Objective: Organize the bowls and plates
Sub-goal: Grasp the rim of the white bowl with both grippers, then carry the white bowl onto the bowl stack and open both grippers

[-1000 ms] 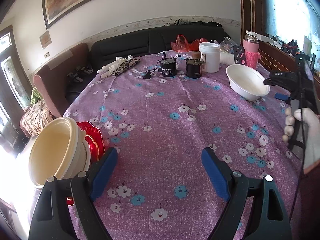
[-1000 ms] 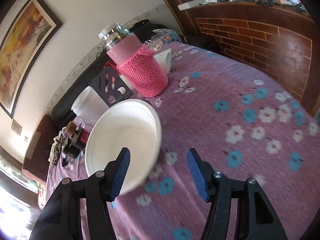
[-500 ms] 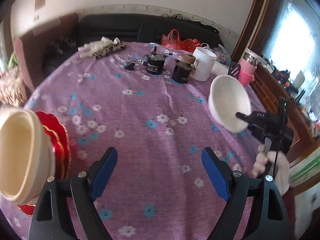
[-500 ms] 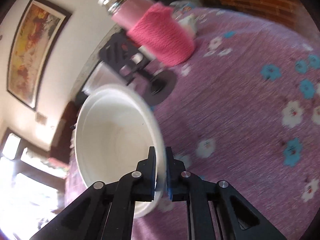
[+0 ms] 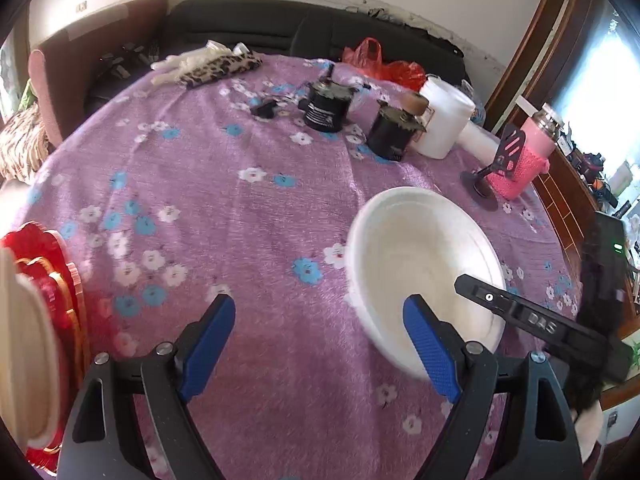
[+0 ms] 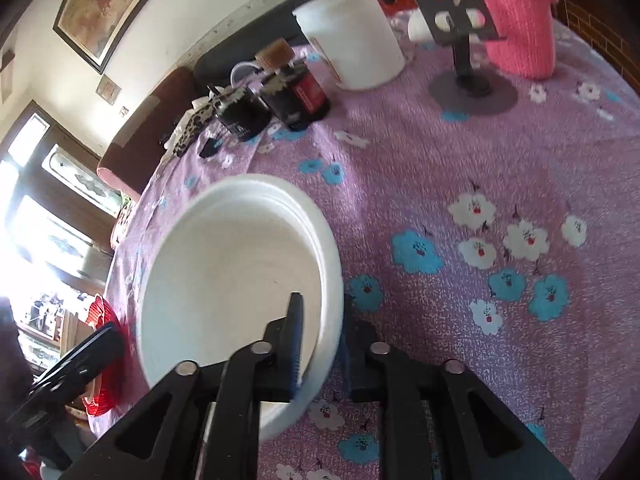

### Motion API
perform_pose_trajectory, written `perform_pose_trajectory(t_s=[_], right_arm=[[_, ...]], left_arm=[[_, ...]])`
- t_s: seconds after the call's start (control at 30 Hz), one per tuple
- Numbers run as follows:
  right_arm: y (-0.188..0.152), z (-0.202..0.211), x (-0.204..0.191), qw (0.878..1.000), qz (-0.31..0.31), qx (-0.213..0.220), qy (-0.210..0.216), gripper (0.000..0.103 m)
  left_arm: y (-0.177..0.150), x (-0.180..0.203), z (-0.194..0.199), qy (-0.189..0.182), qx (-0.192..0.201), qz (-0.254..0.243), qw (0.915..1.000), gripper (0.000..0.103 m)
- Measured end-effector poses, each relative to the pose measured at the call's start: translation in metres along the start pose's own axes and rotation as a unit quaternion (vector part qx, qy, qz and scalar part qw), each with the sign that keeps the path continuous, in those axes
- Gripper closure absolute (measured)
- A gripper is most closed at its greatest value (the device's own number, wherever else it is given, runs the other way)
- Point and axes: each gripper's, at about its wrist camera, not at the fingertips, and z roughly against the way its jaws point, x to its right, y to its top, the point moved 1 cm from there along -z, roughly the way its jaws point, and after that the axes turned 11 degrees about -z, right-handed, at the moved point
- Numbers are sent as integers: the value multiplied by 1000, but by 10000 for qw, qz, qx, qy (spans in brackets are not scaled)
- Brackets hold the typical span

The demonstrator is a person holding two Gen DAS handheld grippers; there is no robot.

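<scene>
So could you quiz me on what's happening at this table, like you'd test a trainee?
1. True or false: the right tongs pinch the white bowl by its rim.
2. The left tongs are: A open, B shut on a plate.
3. What covers the bottle behind the black phone stand?

Key: 1 true; 2 A; 3 a pink knitted sleeve.

Left wrist view: low over the near table edge, facing across the purple floral tablecloth [image 5: 248, 232] toward the black sofa [image 5: 248, 36]. Right wrist view: close above the white bowl [image 6: 224, 280], facing the same far side. Shared: bowl, white tub [image 5: 442, 120], pink-sleeved flask [image 5: 524, 168].
</scene>
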Motion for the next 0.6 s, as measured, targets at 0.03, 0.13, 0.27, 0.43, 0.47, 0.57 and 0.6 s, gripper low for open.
perform_pose_trajectory(t_s=[0.03, 0.13, 0.27, 0.43, 0.47, 0.57, 0.6], right_arm=[[0, 1, -1, 10000, 14, 58, -25, 76], [1, 9, -1, 9996, 41, 221, -167, 72], [3, 12, -1, 9992, 71, 258, -285, 72], [2, 10, 0, 9988, 76, 226, -430, 72], [2, 8, 0, 9988, 86, 189, -448, 72], [1, 4, -3, 9985, 107, 225, -488, 79], [1, 4, -5, 9984, 139, 245, -482, 84]], left_arm=[[3, 4, -4, -23, -12, -39, 10000, 18], [9, 17, -16, -53, -36, -208, 9998, 18], [13, 28, -39, -75, -296, -363, 9989, 49], [7, 31, -58, -201, -574, -326, 9976, 87], [6, 31, -58, -193, -572, -315, 9977, 90], [4, 29, -53, -211, -505, -277, 9981, 92], [4, 28, -51, -209, -479, -280, 9982, 92]])
